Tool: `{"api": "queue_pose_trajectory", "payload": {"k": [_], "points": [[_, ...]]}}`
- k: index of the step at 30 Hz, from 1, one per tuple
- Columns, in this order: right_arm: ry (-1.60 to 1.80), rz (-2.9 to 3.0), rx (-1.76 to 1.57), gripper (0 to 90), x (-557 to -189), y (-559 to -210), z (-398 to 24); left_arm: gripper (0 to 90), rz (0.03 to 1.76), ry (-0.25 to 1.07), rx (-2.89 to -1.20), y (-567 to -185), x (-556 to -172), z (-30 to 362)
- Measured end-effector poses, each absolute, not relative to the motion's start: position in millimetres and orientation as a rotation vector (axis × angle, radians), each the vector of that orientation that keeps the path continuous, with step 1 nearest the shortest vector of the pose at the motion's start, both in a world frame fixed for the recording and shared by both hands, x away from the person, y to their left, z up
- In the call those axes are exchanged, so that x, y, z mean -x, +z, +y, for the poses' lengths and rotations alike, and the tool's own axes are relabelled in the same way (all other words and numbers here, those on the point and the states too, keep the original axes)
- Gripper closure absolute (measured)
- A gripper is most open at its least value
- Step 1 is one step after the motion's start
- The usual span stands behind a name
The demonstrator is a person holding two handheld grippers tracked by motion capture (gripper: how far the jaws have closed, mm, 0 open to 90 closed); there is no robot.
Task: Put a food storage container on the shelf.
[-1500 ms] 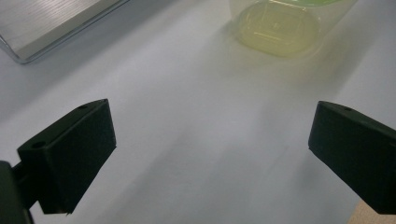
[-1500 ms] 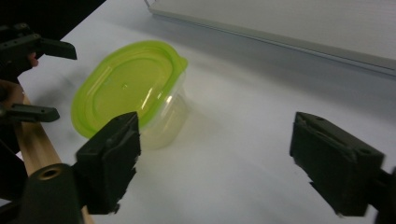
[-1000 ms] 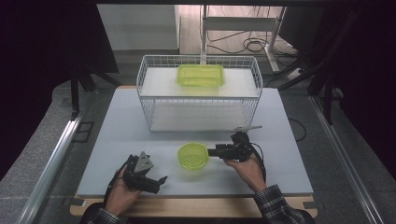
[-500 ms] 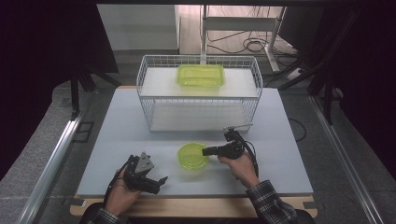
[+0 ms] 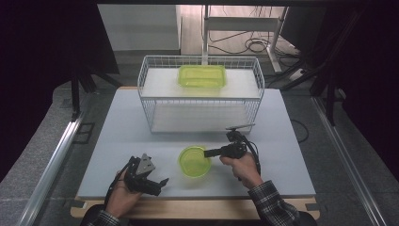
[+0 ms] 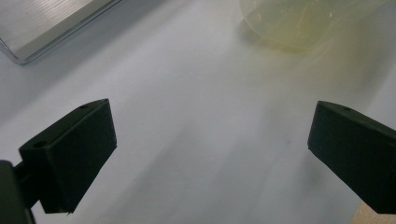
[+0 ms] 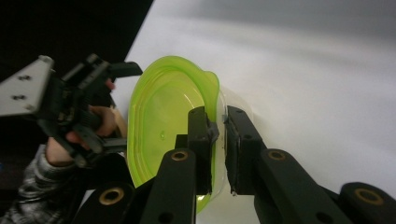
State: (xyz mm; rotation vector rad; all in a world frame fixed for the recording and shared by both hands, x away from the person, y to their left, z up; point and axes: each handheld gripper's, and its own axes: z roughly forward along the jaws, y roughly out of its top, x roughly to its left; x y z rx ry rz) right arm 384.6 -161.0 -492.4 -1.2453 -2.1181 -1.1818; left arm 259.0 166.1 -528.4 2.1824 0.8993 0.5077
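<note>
Right hand-held gripper (image 7: 220, 140), jaws just closed on the green bowl's (image 5: 194, 161) thin rim; left hand-held gripper (image 5: 151, 181) open; bowl may slip when lifted.

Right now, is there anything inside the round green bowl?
Empty. The green bowl shows a bare bottom; the right gripper pinches its rim.

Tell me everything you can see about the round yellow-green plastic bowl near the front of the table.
The round yellow-green plastic bowl is translucent and shallow, with a wavy rim and nothing visible inside. It stands upright, open side up, on the pale grey table, in front of the white wire basket. The right gripper has just closed its jaws over the bowl's rim, one inside and one outside the wall.
</note>
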Motion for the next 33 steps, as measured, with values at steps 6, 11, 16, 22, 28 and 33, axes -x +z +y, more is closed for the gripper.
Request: {"api": "queue_pose_trajectory", "payload": {"k": [6, 11, 16, 22, 28, 33], "points": [[-1.238, -2.097, 1.243, 81.2, -386, -480, -169, 1.0, 0.903, 0.509, -2.178, -528, -259, 167], [-1.279, -2.08, 1.24, 81.1, -386, -474, -175, 1.0, 0.907, 0.508, -2.174, -528, -259, 167], [-1.319, -2.05, 1.242, 81.2, -387, -466, -181, 1.0, 0.909, 0.507, -2.171, -528, -259, 167], [-1.346, -2.052, 1.236, 81.1, -387, -459, -183, 1.1, 0.911, 0.507, -2.166, -528, -260, 168], [-1.386, -2.052, 1.239, 81.1, -389, -448, -188, 1.1, 0.911, 0.506, -2.165, -528, -260, 168], [-1.408, -2.05, 1.238, 81.1, -391, -439, -192, 1.1, 0.913, 0.505, -2.162, -528, -260, 168]]}}
